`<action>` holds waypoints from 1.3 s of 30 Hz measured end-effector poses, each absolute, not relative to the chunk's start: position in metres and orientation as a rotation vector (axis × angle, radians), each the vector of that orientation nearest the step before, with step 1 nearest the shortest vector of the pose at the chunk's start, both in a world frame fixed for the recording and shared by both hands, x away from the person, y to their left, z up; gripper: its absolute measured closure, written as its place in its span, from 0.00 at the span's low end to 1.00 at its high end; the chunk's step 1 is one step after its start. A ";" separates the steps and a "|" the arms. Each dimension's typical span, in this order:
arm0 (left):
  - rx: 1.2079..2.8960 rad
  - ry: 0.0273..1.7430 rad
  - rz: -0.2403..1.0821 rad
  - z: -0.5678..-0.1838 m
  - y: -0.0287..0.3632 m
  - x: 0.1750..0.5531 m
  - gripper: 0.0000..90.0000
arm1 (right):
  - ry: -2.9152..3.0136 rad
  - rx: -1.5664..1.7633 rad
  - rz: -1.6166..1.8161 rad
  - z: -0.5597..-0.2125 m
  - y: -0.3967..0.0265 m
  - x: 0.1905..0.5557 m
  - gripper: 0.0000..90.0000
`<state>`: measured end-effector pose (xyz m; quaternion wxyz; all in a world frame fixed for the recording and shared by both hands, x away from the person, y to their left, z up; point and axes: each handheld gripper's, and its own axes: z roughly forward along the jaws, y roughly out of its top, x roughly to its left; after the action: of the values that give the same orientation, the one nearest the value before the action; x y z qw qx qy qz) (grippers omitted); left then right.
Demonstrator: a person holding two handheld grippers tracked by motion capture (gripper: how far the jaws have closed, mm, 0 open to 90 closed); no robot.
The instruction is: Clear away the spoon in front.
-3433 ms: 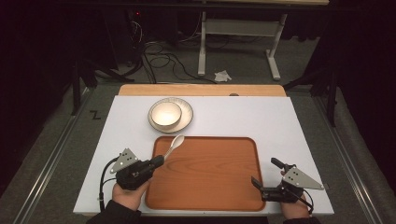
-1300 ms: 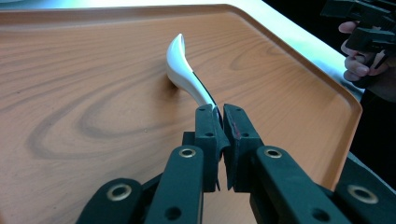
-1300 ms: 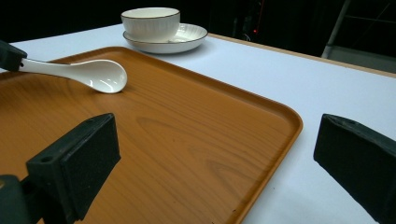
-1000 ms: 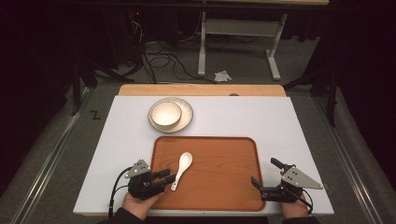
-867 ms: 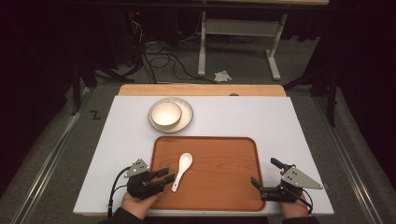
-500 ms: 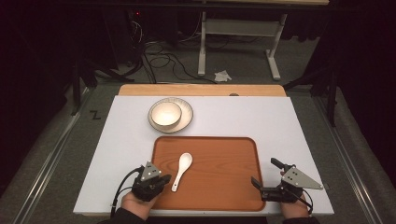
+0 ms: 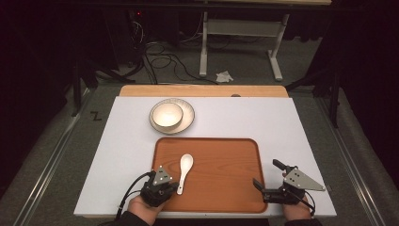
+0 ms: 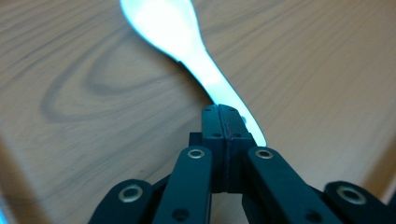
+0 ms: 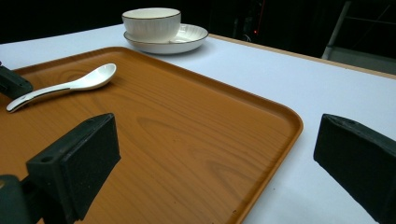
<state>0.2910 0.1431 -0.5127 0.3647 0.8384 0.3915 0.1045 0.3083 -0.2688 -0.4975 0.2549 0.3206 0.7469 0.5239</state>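
Resting flat on the wooden tray (image 7: 221, 188), the white spoon (image 7: 184, 171) now lies released, your left hand-held gripper (image 7: 164, 186) drawn back with jaws together beside its handle, your right hand-held gripper (image 7: 268, 181) wide and idle.

Left gripper (image 7: 165, 184) fingers pressed together (nothing between); right gripper (image 7: 268, 180) fingers spread.

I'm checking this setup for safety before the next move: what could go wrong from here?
The left gripper sits shut right beside the spoon handle on the tray, so a careless move could knock the spoon aside. The right gripper is open, straddling the tray's edge; closing or lifting might shift the tray. The bowl rests loose on its saucer and could slide if bumped.
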 end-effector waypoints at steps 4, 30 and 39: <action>2.153 0.994 0.256 -0.513 0.140 0.290 1.00 | 2.030 0.872 1.423 -0.498 -0.268 0.308 0.01; 2.037 1.021 0.292 -0.504 0.156 0.292 0.89 | 2.030 0.874 1.422 -0.498 -0.268 0.308 0.01; 1.952 1.026 0.412 -0.496 0.178 0.294 0.59 | 2.031 0.872 1.423 -0.498 -0.268 0.308 0.01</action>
<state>0.2945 0.1778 -0.4960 0.4341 0.7838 0.4120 0.1655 0.3081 -0.2683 -0.4978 0.2538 0.3208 0.7474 0.5235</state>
